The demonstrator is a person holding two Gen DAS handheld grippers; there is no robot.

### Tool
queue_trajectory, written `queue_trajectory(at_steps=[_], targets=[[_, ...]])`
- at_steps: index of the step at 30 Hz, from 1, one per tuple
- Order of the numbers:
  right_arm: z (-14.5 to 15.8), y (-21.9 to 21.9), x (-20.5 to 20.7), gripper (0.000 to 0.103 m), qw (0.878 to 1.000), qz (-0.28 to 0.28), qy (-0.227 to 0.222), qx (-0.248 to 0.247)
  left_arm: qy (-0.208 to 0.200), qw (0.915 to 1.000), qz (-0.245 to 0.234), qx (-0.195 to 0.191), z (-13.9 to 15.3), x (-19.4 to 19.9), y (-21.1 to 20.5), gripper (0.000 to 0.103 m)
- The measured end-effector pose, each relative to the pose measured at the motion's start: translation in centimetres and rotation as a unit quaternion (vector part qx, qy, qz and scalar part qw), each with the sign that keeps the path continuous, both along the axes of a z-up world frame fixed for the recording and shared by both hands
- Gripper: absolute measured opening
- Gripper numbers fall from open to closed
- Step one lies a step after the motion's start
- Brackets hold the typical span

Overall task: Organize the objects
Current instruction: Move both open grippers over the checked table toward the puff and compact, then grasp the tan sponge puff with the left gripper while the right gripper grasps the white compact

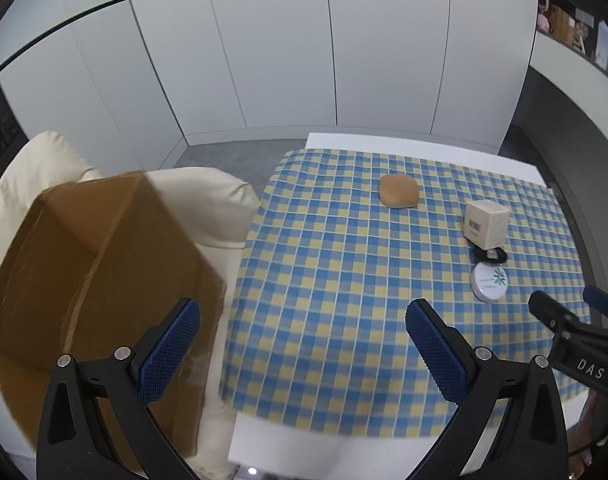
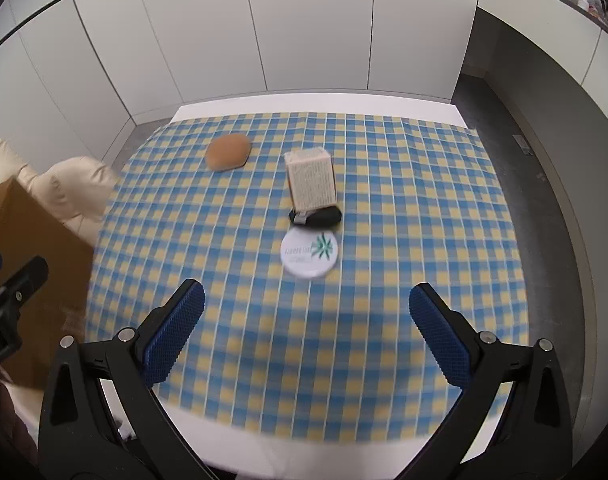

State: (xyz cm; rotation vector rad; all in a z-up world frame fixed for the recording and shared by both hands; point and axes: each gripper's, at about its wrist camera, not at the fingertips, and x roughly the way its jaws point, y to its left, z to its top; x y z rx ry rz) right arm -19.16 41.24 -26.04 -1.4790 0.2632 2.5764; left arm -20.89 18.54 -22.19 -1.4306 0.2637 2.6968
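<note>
On the blue-and-yellow checked cloth (image 2: 403, 200) lie a brown bun-shaped object (image 2: 228, 151) (image 1: 399, 191), a beige cube box (image 2: 312, 178) (image 1: 486, 224), a small black item (image 2: 315, 216) (image 1: 491, 255) and a round white tin with a green mark (image 2: 309, 255) (image 1: 489, 282). My right gripper (image 2: 307, 332) hovers open just short of the tin, nothing between its fingers. My left gripper (image 1: 304, 352) is open too, over the cloth's left edge beside a brown cardboard box (image 1: 92, 280). The right gripper's tip (image 1: 575, 320) shows at the left wrist view's right side.
The cardboard box (image 2: 32, 280) rests on a cream cushioned seat (image 1: 208, 204) left of the white table (image 1: 423, 142). White cabinet panels (image 2: 304, 20) stand behind the table. A shelf with clutter (image 1: 575, 28) runs along the right wall.
</note>
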Motion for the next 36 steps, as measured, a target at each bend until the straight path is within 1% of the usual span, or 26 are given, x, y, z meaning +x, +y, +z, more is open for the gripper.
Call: queue_trajectory(at_steps=[4, 8, 11, 14, 16, 17, 19, 21, 22, 24, 25, 29, 32, 34, 35, 36], targets=[[-2.2, 1.1, -1.8, 0.103, 1.000, -0.010, -0.007, 0.000, -0.012, 0.9999, -0.010, 0.002, -2.4, -2.4, 1.6, 0.102], [-4.7, 2.3, -2.8, 0.103, 0.999, -0.023, -0.022, -0.019, -0.005, 0.9997, -0.023, 0.000, -4.6, -4.6, 3.6, 0.102], [-6.4, 2.8, -3.6, 0.103, 0.999, -0.029, -0.030, -0.030, -0.004, 0.9994, -0.032, 0.009, -6.1, -6.2, 4.5, 0.102], [-7.8, 2.5, -4.4, 0.103, 0.999, -0.022, -0.032, -0.027, -0.011, 0.9992, -0.037, 0.011, -7.7, -8.1, 5.5, 0.102], [-8.8, 2.0, -5.1, 0.103, 0.999, -0.009, -0.029, -0.027, -0.014, 0.9994, -0.031, 0.007, -8.6, -9.4, 6.0, 0.102], [-9.4, 1.7, -5.3, 0.103, 0.999, -0.006, -0.030, -0.028, -0.016, 0.9994, -0.028, 0.011, -9.1, -10.3, 6.3, 0.102], [-10.5, 1.2, -5.6, 0.097, 0.999, -0.002, -0.041, -0.024, -0.021, 0.9992, -0.030, 0.014, -9.8, -11.4, 6.8, 0.102], [-11.5, 0.9, -5.8, 0.086, 0.998, 0.003, -0.052, -0.024, -0.023, 0.9989, -0.037, 0.016, -10.6, -12.8, 7.7, 0.102], [-11.4, 0.7, -5.7, 0.082, 0.999, 0.005, -0.044, -0.009, -0.028, 0.9986, -0.041, 0.017, -11.0, -13.5, 8.2, 0.102], [-11.4, 0.4, -5.5, 0.063, 0.999, 0.011, -0.041, 0.009, -0.050, 0.9971, -0.054, 0.023, -12.0, -14.8, 9.5, 0.102], [-11.3, 0.5, -5.5, 0.060, 0.999, 0.010, -0.039, 0.011, -0.059, 0.9961, -0.060, 0.026, -12.5, -15.4, 10.2, 0.102], [-11.4, 1.1, -5.2, 0.060, 0.999, 0.004, -0.034, -0.001, -0.079, 0.9949, -0.058, 0.023, -14.6, -17.7, 12.6, 0.102], [-11.5, 1.0, -5.1, 0.060, 0.999, 0.008, -0.034, 0.003, -0.095, 0.9941, -0.037, 0.038, -15.8, -19.6, 13.3, 0.102], [-11.4, 1.1, -4.6, 0.060, 0.999, 0.010, -0.034, 0.006, -0.097, 0.9942, -0.021, 0.042, -16.2, -20.4, 13.5, 0.099], [-11.3, 1.1, -4.8, 0.060, 0.999, 0.011, -0.034, 0.006, -0.085, 0.9953, -0.015, 0.043, -16.0, -20.6, 13.6, 0.089], [-11.3, 1.0, -4.7, 0.060, 0.999, 0.012, -0.034, 0.007, -0.074, 0.9961, -0.016, 0.045, -15.8, -20.7, 13.8, 0.072]])
